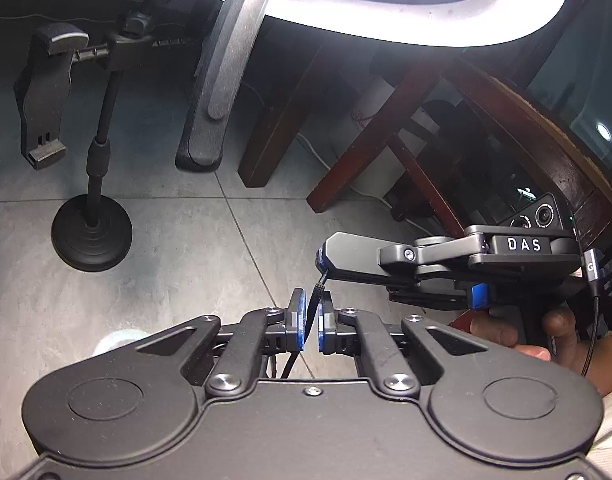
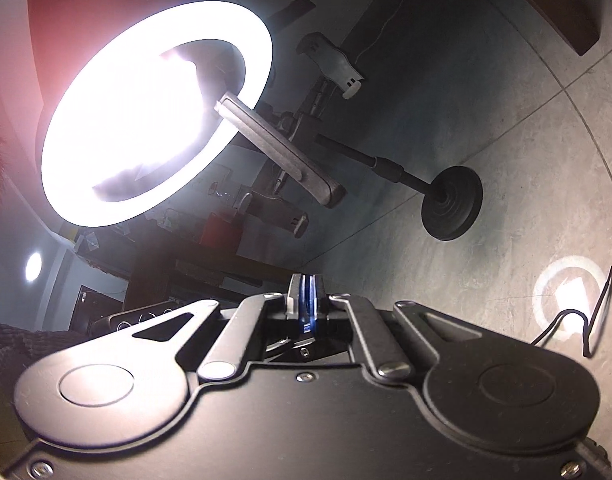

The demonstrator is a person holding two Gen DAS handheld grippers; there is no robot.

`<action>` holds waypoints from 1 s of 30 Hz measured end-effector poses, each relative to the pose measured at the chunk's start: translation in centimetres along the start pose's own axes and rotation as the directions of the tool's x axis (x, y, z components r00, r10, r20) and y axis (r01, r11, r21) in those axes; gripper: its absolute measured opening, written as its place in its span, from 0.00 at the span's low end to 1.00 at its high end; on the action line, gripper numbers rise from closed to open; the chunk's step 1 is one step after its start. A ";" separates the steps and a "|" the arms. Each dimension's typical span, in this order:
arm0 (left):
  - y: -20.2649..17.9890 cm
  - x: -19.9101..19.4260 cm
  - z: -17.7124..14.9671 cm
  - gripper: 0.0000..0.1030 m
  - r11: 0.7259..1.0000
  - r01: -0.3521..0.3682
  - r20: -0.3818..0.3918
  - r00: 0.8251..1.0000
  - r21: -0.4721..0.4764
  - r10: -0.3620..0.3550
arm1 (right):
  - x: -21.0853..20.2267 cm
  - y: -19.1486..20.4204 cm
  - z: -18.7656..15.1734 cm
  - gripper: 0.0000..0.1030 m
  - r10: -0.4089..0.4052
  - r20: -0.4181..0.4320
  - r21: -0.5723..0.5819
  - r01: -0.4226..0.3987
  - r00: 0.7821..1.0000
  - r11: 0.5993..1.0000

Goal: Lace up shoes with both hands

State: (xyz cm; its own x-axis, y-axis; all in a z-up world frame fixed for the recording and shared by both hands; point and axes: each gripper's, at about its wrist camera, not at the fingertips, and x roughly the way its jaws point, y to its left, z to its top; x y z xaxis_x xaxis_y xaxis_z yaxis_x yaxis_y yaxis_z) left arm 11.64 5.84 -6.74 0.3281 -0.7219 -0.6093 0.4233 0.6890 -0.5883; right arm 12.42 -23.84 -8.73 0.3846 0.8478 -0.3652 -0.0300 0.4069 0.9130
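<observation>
In the left wrist view my left gripper (image 1: 310, 320) is shut on a black shoelace (image 1: 316, 300), which runs up between its blue pads. The lace's thin tip reaches the fingertips of my right gripper (image 1: 322, 260), which comes in level from the right, held by a hand (image 1: 506, 332). Whether that tip is pinched there I cannot tell. In the right wrist view the right gripper (image 2: 306, 292) has its pads pressed together, with no lace visible between them. A loose bend of black lace (image 2: 586, 328) hangs at the right edge. No shoe is in view.
A lit ring light (image 1: 386, 20) on its arm hangs above a grey tiled floor (image 1: 165, 260). A black phone-holder stand with a round base (image 1: 91, 236) is at the left. Dark wooden chair legs (image 1: 386, 148) stand beyond the grippers.
</observation>
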 end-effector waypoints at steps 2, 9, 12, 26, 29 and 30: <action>-0.2 -0.3 0.3 0.06 1.000 0.001 0.016 1.000 0.003 -0.001 | -0.2 0.4 0.3 0.03 0.010 0.010 -0.012 -0.010 1.000 1.000; -1.7 -1.6 1.3 0.06 0.998 0.007 0.072 0.997 0.060 -0.011 | -0.9 2.2 0.8 0.03 0.040 0.036 -0.069 -0.038 0.999 0.997; -2.4 -2.5 1.8 0.06 0.996 0.012 0.102 0.995 0.084 -0.020 | -1.3 3.4 1.0 0.03 0.058 0.044 -0.114 -0.053 0.997 0.992; -4.2 -5.3 2.9 0.06 0.992 0.076 0.194 0.976 0.102 -0.095 | -2.4 7.2 1.2 0.03 0.142 0.058 -0.215 -0.127 0.988 0.968; -4.7 -5.7 3.1 0.06 0.990 0.079 0.209 0.973 0.114 -0.102 | -2.7 7.8 1.2 0.03 0.164 0.063 -0.238 -0.145 0.984 0.960; -4.8 -5.8 3.2 0.06 0.990 0.080 0.215 0.971 0.117 -0.104 | -2.7 8.0 1.2 0.03 0.170 0.065 -0.243 -0.149 0.983 0.958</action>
State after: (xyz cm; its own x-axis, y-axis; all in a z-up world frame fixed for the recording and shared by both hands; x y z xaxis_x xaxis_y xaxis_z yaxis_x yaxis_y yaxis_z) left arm 10.38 6.48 1.31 0.4564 -0.7863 -0.4165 0.5437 0.6170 -0.5690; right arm 12.27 -23.32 -0.19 0.4329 0.8807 -0.1924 -0.3108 0.3461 0.8852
